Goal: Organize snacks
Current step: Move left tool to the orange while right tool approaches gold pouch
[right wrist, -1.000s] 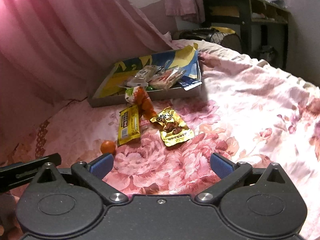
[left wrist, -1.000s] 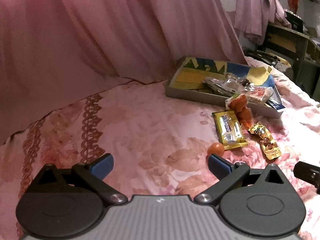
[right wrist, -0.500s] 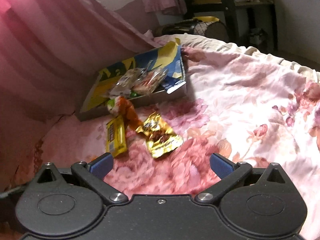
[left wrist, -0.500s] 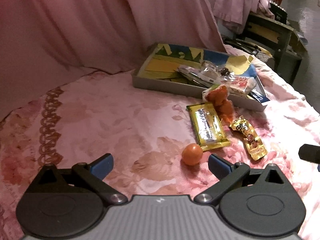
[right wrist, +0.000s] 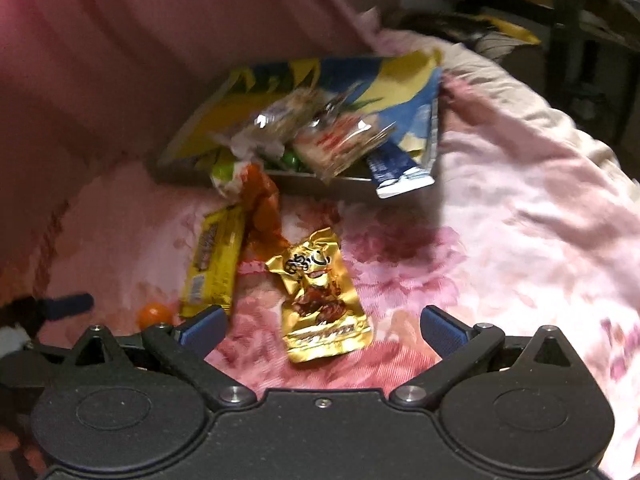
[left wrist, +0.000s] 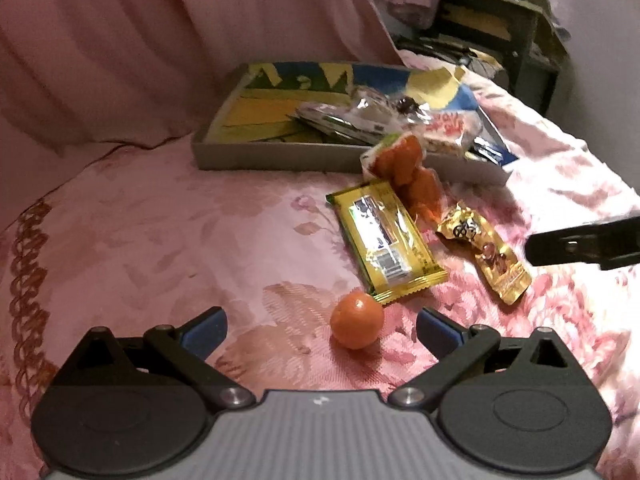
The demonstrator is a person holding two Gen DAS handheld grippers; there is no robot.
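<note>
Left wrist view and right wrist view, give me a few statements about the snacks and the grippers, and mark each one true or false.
1. The small orange fruit lies between the open fingers of the left gripper. True.
2. The right gripper is shut on the gold packet. False: its jaws are open and the packet lies loose on the bedspread.
3. The yellow bar lies inside the tray. False: it lies on the bedspread in front of the tray.
4. The tray already holds several wrapped snacks. True.

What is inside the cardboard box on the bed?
The box holds several clear-wrapped snack packets, a red-printed packet and a blue pouch sticking over its front wall. Something green shows beneath them; anything else underneath is covered.
</note>
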